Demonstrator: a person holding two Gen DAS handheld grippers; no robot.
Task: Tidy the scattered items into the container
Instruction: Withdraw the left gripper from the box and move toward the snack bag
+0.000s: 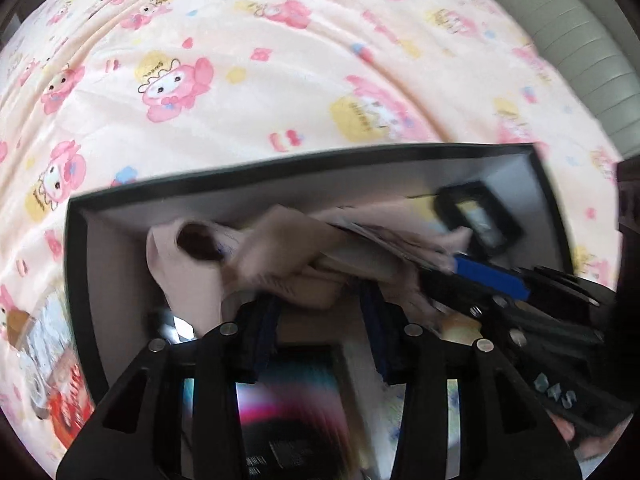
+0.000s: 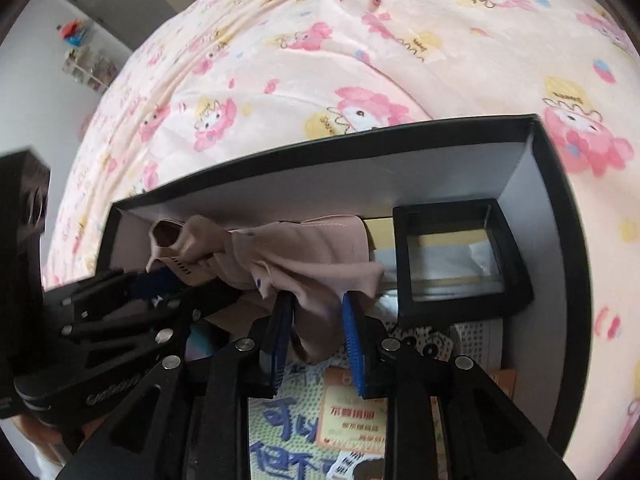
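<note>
Evidently the pinkish cloth [image 2: 280, 256] was being released into the black box [image 2: 532, 168] on the bed, both the left hand-held gripper [image 1: 320, 316] and the right hand-held gripper [image 2: 316, 320] parted around it (neither pressing); withdrawal seemed next.

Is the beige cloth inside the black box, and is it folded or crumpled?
Inside and crumpled: the beige cloth lies bunched within the black box walls, beside a small framed case.

Box [image 2: 516, 172] crowded; bedspread [image 2: 320, 60] beyond open
</note>
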